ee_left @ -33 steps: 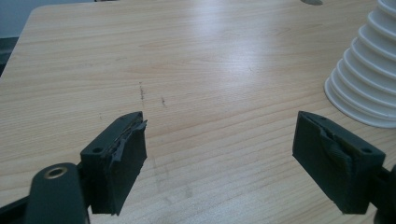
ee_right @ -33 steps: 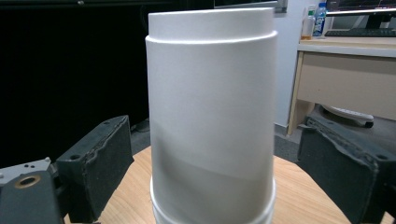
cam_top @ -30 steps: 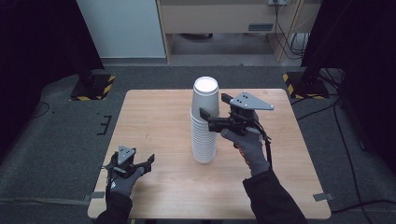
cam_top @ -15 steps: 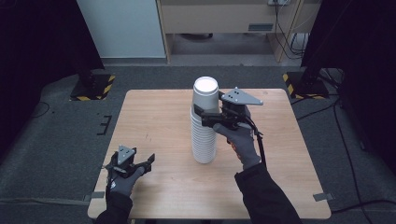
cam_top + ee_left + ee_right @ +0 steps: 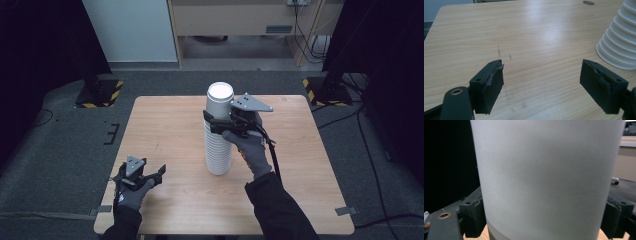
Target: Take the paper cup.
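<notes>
A tall stack of white paper cups [image 5: 218,145] stands upside down at the middle of the wooden table [image 5: 165,125]. My right gripper [image 5: 216,122] is open, with one jaw on each side of the top cup [image 5: 544,170] near the stack's upper end. Both pads [image 5: 472,217] sit close against the cup's wall; I cannot tell if they press on it. My left gripper [image 5: 161,175] rests low near the table's front left and points right toward the stack's base [image 5: 619,45]. It is open [image 5: 541,77] with bare wood between its jaws.
Black stands with yellow-striped bases sit on the floor at the far left [image 5: 100,95] and far right [image 5: 325,90] of the table. A cabinet [image 5: 240,20] and cables [image 5: 310,40] lie beyond the far edge. A cable [image 5: 272,155] trails from the right gripper.
My right gripper has slid left from beside the stack until its jaws straddle the top cup. The left gripper has stayed put.
</notes>
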A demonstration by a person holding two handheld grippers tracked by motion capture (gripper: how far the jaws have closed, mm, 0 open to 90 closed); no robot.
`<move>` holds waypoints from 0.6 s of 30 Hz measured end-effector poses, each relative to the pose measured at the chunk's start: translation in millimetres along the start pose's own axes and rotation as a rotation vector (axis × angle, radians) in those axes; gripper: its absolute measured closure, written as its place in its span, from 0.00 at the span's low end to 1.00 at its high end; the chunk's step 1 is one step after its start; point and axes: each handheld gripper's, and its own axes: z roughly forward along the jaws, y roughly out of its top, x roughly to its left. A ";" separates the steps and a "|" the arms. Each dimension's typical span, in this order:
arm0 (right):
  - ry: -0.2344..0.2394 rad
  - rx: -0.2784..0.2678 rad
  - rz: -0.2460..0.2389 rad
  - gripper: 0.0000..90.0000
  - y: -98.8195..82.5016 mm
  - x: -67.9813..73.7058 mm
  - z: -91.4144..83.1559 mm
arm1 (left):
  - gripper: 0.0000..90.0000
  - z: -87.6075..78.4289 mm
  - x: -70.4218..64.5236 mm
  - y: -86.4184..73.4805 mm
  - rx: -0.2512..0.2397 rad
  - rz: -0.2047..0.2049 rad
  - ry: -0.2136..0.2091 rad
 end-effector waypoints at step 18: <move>0.001 -0.027 0.001 0.16 13.8 -0.4 -4.2 | 0.20 -0.3 -0.3 0.0 0.001 0.002 0.003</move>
